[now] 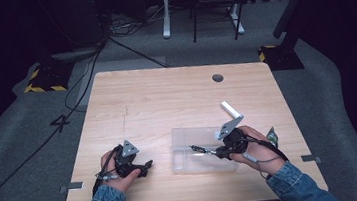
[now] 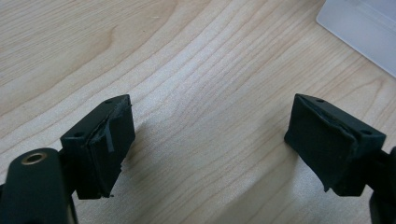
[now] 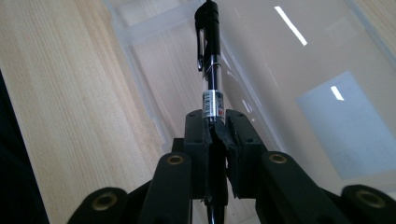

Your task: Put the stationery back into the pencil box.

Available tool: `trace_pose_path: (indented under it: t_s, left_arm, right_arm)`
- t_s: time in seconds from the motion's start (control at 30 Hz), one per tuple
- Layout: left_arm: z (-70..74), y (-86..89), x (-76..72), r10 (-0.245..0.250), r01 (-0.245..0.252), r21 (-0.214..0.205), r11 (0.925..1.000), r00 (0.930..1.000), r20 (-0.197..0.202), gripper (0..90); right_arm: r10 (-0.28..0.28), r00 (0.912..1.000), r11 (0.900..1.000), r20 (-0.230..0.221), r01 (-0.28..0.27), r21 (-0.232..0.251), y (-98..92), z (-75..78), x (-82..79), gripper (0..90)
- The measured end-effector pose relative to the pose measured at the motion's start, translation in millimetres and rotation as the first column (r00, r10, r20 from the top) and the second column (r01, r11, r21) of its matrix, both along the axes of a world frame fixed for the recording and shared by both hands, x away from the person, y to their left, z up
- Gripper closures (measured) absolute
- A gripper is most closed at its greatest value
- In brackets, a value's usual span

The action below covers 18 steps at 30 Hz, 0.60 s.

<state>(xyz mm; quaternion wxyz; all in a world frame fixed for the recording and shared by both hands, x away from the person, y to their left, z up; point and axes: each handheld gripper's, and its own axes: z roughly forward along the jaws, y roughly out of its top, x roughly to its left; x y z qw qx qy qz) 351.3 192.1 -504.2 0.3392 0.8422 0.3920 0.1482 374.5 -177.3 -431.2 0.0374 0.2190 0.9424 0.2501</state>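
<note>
My right gripper [image 1: 218, 151] is shut on a black pen [image 3: 209, 56], which sticks out ahead of the jaws over a clear plastic box [image 3: 299, 70]. In the high view the pen [image 1: 199, 150] points left above the clear box [image 1: 183, 165] near the table's front. At the front left my left gripper [image 1: 145, 166] rests low over bare wood. Its jaws stand wide apart with nothing between them, and its fingertips [image 2: 109, 140] hover just above the tabletop.
A white block [image 1: 229, 108] lies on the wooden table [image 1: 166, 97] behind the right hand. A small green item [image 1: 271, 135] sits near the table's right edge. A dark round hole [image 1: 218, 77] marks the far side. A corner of the box [image 2: 359, 32] lies ahead of the left gripper.
</note>
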Motion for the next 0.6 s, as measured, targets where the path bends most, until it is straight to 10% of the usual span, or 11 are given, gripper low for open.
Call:
trace_pose_path:
  t_s: [0.6]
  left_arm:
    - [0.0, 0.0, 0.0, 0.000, 0.000, 0.000, 1.0000, 1.0000, 0.000, 15.4]
  right_arm:
    - [0.022, 0.9995, 0.9992, -0.024, -0.023, -0.032, 9.3, -15.0, 1.7, 79.9]
